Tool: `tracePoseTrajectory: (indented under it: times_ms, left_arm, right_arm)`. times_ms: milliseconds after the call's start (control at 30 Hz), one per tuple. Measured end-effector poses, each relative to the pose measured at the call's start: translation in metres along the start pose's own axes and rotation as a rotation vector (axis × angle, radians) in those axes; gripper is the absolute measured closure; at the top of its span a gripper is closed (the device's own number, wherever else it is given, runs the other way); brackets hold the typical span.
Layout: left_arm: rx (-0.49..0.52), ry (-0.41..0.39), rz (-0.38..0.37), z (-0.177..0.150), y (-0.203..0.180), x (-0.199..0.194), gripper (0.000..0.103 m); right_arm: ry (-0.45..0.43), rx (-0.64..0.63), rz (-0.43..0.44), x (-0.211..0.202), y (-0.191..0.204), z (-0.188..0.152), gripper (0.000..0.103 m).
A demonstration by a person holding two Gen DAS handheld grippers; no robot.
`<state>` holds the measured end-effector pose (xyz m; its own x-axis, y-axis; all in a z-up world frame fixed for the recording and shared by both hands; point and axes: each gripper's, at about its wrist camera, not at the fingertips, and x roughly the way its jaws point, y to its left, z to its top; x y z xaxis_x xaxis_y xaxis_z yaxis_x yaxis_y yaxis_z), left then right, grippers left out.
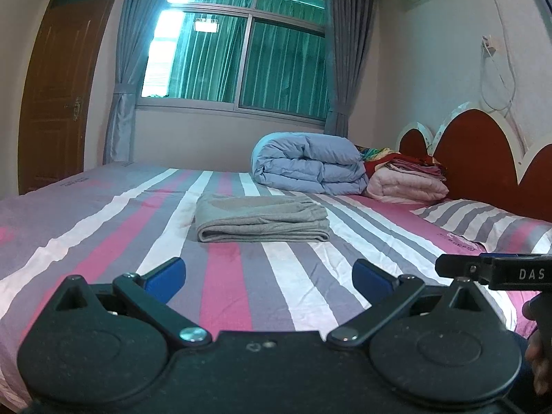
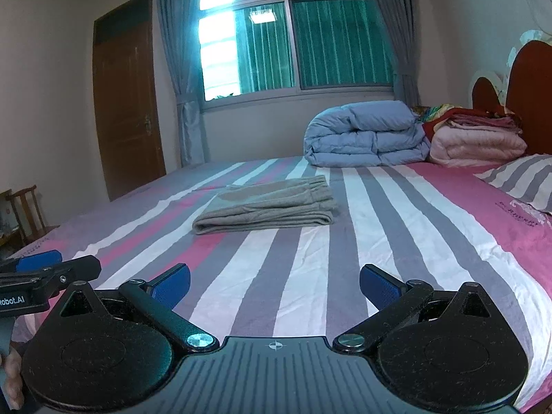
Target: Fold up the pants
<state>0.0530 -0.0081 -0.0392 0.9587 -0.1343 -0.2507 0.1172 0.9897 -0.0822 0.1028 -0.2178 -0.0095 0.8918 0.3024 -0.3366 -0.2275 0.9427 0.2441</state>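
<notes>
Grey pants [image 1: 262, 219] lie folded into a flat rectangular stack on the striped bed sheet [image 1: 224, 276], a good way ahead of both grippers. The same pants [image 2: 269, 205] appear left of centre in the right wrist view. My left gripper [image 1: 269, 276] is open above the near part of the bed, nothing between its blue pads. My right gripper [image 2: 274, 284] is open too, also holding nothing. Each gripper's side shows in the other's view: the right one [image 1: 496, 270] at the right edge, the left one [image 2: 41, 272] at the left edge.
A folded blue duvet [image 1: 307, 164] and a pink blanket pile [image 1: 407, 181] sit at the far side by the red headboard [image 1: 483, 151]. A striped pillow [image 1: 483, 219] lies to the right. A wooden door [image 1: 58, 96], a curtained window [image 1: 238, 48] and a chair [image 2: 26, 207] stand beyond the bed.
</notes>
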Motion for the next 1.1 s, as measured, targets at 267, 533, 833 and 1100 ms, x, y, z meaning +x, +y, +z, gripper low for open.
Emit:
tracePoseTrajectory:
  times_ms: [267,533,833,1100]
  left_arm:
    - [0.000,0.002,-0.001,-0.0001,-0.0006,-0.0007,0.006]
    - [0.002,0.002,-0.002,0.0001,0.0007,-0.0005,0.006]
    - [0.004,0.003,-0.003,0.0001,0.0003,-0.0004,0.006]
    - [0.004,0.003,-0.004,0.0000,0.0003,-0.0004,0.006]
  right_arm:
    - [0.004,0.001,-0.005,-0.0003,0.0045,0.0000,0.000]
    - [0.004,0.001,-0.004,-0.0008,0.0037,0.0002,0.000]
    - [0.006,0.001,-0.004,-0.0014,0.0046,-0.0001,0.000]
    - [0.007,0.001,-0.004,-0.0022,0.0046,0.0001,0.000]
